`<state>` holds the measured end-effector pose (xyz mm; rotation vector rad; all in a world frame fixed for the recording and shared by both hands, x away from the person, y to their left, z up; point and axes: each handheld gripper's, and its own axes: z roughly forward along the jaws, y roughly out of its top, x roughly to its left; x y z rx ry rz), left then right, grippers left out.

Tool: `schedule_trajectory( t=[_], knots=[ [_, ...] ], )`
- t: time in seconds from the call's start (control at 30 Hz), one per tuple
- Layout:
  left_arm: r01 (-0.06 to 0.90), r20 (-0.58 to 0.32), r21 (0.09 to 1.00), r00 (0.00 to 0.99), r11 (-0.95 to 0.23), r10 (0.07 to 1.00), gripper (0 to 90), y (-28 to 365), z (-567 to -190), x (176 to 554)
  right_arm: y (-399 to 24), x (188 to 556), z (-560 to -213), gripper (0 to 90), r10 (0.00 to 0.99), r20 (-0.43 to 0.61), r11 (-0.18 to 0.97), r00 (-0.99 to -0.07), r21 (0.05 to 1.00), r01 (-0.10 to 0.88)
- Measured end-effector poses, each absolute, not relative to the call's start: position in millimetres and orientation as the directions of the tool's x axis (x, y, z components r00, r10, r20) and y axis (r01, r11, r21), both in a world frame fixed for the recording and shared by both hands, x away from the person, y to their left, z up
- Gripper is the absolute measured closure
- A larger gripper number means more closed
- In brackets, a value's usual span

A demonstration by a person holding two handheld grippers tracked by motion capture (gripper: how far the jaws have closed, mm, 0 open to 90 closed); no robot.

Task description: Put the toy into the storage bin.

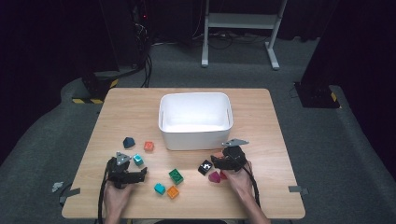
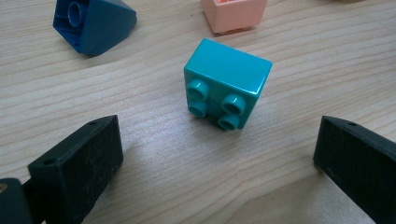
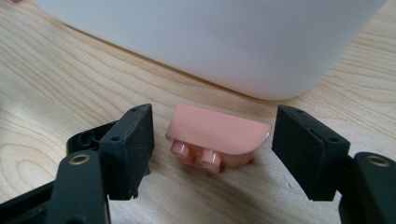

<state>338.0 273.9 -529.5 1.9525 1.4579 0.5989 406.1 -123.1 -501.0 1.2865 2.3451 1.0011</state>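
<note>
- Two grippers stand open over bricks
- Right gripper [image 3: 212,140] straddles the pink brick [image 3: 217,137], near the white bin [image 3: 224,42]
- Left gripper [image 2: 219,154] faces the teal brick [image 2: 227,81], just beyond its jaws

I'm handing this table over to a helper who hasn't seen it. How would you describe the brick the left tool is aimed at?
Start at the white bin mid-table, then look toward its near left, where the left tool sits. Just beyond it lies a teal brick, tipped on its side with its studs facing the tool. Its neighbours are a dark blue sloped brick and an orange brick.
</note>
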Motion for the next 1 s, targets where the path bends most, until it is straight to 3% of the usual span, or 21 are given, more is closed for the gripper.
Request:
schedule_trajectory(
  t=[0.7,0.77,1.0],
  knots=[
    [0.675,-0.008,0.711,0.286,-0.196,0.958,1.5,274.0,-529.4,338.0,-123.4,404.8,-508.0,39.9,0.827,0.052,0.375,-0.56,0.691,0.618],
    [0.675,-0.009,0.711,0.286,-0.195,0.958,1.5,274.0,-529.5,337.9,-124.6,403.3,-506.4,45.5,0.826,0.051,0.37,-0.561,0.7,0.61],
    [0.675,-0.01,0.712,0.286,-0.194,0.958,1.7,274.0,-529.5,337.9,-125.4,402.1,-505.2,46.5,0.822,0.041,0.383,-0.569,0.7,0.603]
  ],
)
